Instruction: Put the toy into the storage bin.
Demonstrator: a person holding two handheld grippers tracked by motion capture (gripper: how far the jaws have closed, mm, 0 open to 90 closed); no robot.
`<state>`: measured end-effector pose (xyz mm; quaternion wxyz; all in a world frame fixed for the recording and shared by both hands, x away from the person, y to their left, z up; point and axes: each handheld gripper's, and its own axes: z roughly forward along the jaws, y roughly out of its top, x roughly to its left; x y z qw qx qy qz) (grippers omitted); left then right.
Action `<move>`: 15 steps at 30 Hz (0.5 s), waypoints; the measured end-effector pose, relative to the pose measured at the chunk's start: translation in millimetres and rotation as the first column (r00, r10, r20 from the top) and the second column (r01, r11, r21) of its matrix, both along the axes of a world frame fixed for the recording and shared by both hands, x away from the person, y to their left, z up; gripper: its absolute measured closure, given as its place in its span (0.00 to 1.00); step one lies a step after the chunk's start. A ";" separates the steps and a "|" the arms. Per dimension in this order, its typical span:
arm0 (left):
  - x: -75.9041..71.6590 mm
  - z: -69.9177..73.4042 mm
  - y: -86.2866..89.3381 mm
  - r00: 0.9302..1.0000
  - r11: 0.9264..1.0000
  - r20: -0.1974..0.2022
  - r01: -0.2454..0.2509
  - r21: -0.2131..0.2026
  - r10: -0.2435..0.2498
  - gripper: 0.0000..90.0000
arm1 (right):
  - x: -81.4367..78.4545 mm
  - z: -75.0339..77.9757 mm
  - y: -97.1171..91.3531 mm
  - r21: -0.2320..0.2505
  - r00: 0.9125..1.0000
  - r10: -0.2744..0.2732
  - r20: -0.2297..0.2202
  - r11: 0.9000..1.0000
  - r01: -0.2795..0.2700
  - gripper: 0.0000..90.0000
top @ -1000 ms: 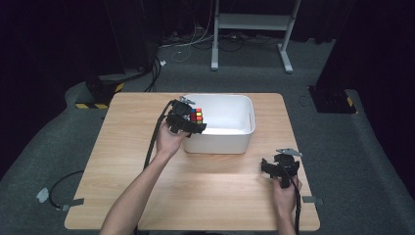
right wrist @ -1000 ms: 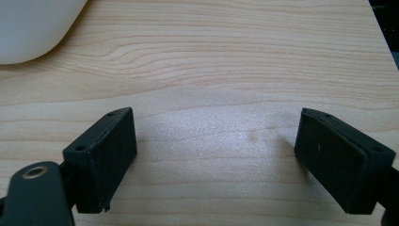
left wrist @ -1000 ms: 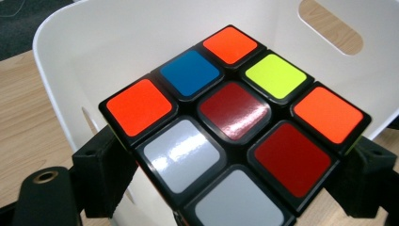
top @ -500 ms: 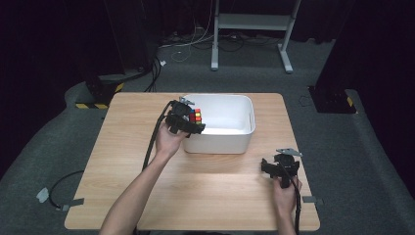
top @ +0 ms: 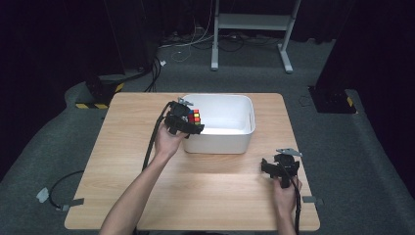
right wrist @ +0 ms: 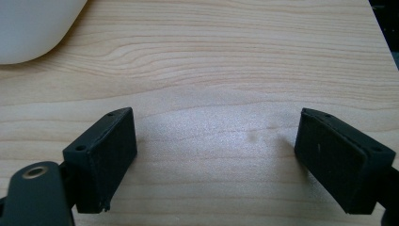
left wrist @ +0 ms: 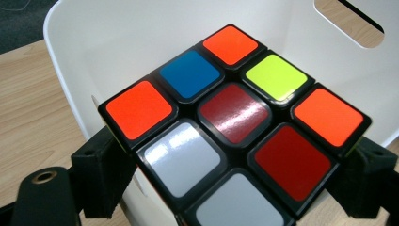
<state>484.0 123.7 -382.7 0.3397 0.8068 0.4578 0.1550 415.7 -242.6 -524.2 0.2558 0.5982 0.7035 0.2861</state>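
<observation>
The left gripper has the puzzle cube clamped between its 2 jaws and holds it over the near left corner of the white bin, just above the rim. In the left gripper view the cube shows a mixed face of orange, blue, yellow, red and white tiles, with the bin's inner wall right behind it. This looks like the drop-off step: cube carried, not yet let go. Next move, as I read it, is to ease a little farther inward, lower, then part the jaws (a release too near the rim could tip it onto the table). The right gripper rests low over bare wood near the table's right front, jaws spread wide and holding nothing.
</observation>
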 end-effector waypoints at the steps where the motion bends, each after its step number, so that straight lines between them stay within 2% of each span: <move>1: 0.0 0.0 0.0 1.000 1.000 0.000 0.000 0.000 0.000 0.16 | 0.0 0.0 0.1 0.001 1.000 -0.001 -0.001 1.000 0.001 0.14; 8: 0.1 -5.5 -5.5 1.000 1.000 -0.006 0.011 0.019 -0.011 0.15 | 0.0 0.0 0.2 0.001 1.000 0.001 -0.001 1.000 -0.001 0.14; 11: 1.0 -6.1 -6.1 1.000 1.000 -0.012 0.010 0.010 -0.010 0.12 | 0.0 0.0 0.2 0.001 1.000 0.001 -0.001 1.000 -0.001 0.14; 15: -0.3 -3.1 -3.8 1.000 1.000 0.002 0.019 -0.021 -0.019 0.11 | 0.0 0.0 0.2 0.001 1.000 0.001 0.000 1.000 -0.001 0.14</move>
